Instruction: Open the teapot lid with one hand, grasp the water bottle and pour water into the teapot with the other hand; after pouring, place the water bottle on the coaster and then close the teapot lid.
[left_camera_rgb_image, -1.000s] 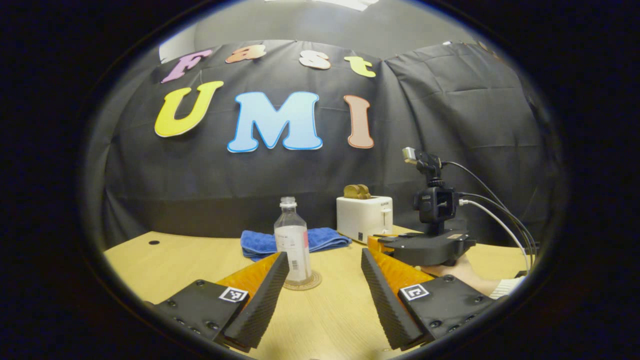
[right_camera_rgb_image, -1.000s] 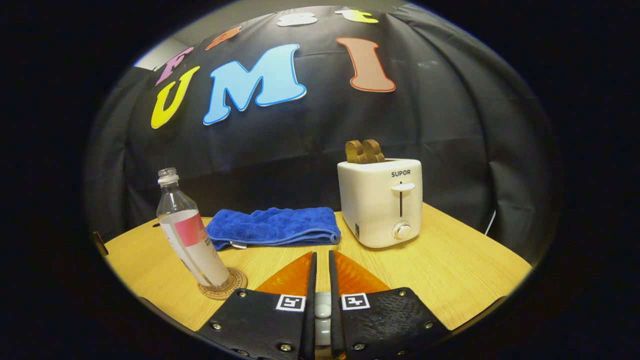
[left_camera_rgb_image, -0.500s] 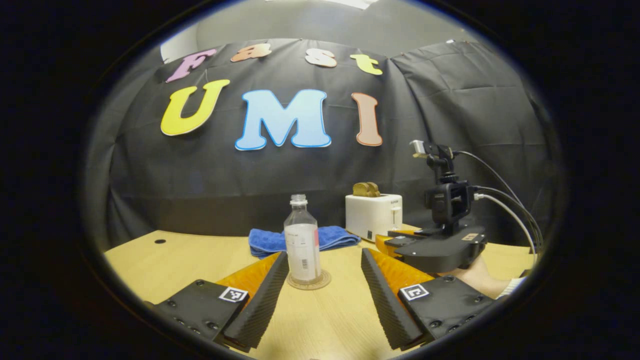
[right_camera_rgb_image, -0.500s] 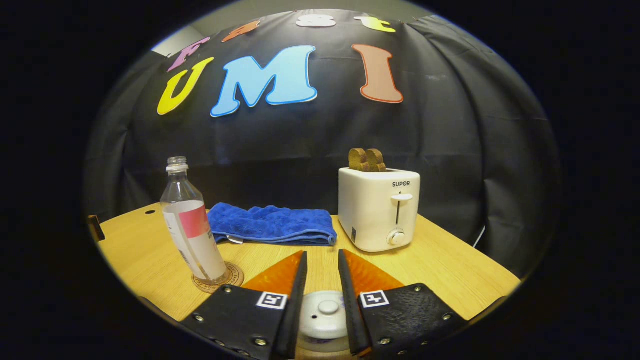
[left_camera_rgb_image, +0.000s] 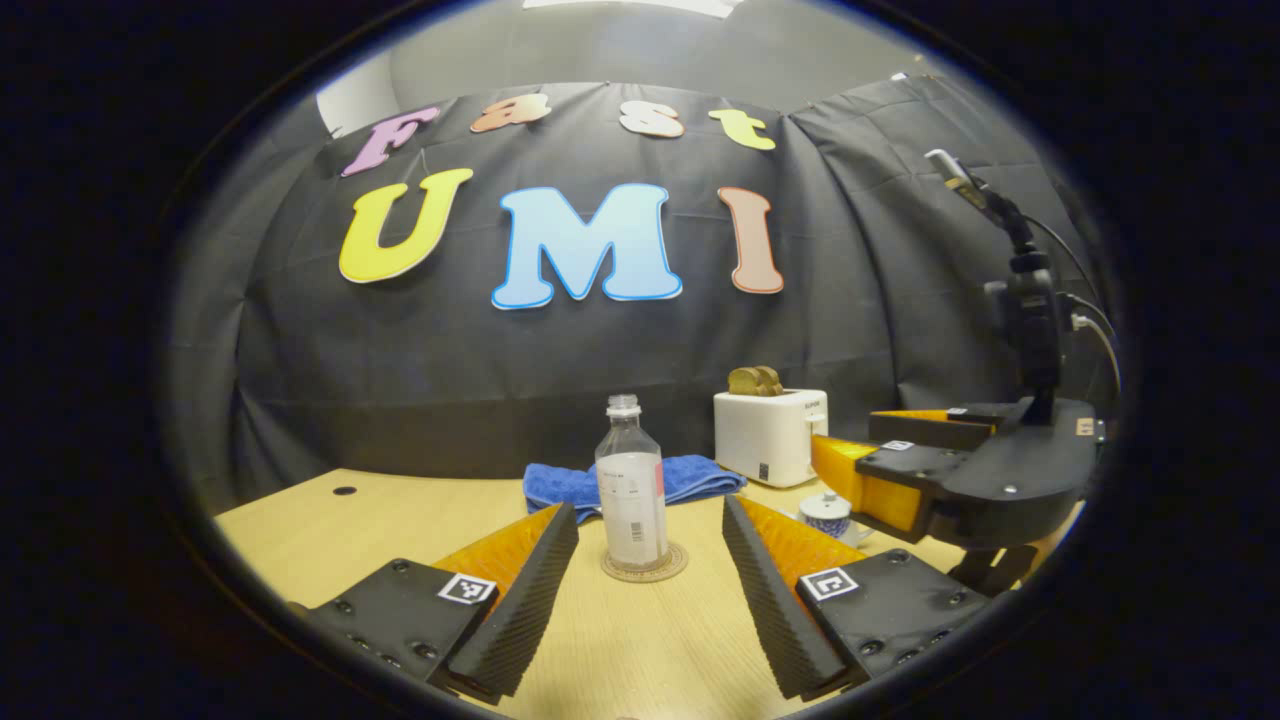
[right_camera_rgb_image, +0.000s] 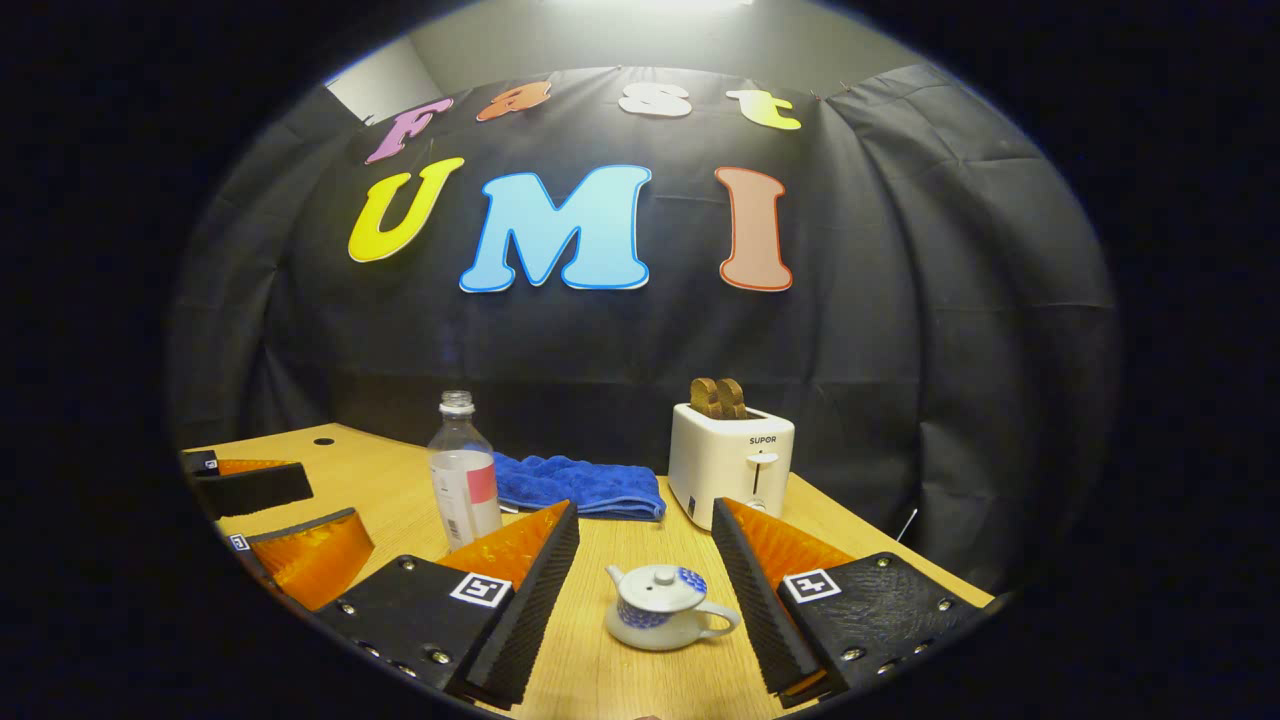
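A small white and blue teapot (right_camera_rgb_image: 665, 608) stands on the wooden table (right_camera_rgb_image: 610, 680) with its lid (right_camera_rgb_image: 660, 588) on. My right gripper (right_camera_rgb_image: 645, 510) hangs open above and behind it, touching nothing; the left gripper view has it at the right (left_camera_rgb_image: 850, 455), over the teapot (left_camera_rgb_image: 828, 512). A clear water bottle (left_camera_rgb_image: 632, 490) with no cap stands upright on a round coaster (left_camera_rgb_image: 645, 566). Behind the bottle my left gripper (left_camera_rgb_image: 649, 505) is open and apart from it, and it lies at the left (right_camera_rgb_image: 335, 505) of the right gripper view, near the bottle (right_camera_rgb_image: 463, 485).
A white toaster (right_camera_rgb_image: 730, 465) with two slices of toast stands at the back, right of a folded blue cloth (right_camera_rgb_image: 575, 485). The black booth wall closes the far side. A small hole (left_camera_rgb_image: 344, 491) marks the table's far left.
My right gripper has opened, let go of the lid and drawn back and up, so the whole lidded teapot is in sight. My left gripper has drawn back a little from the bottle.
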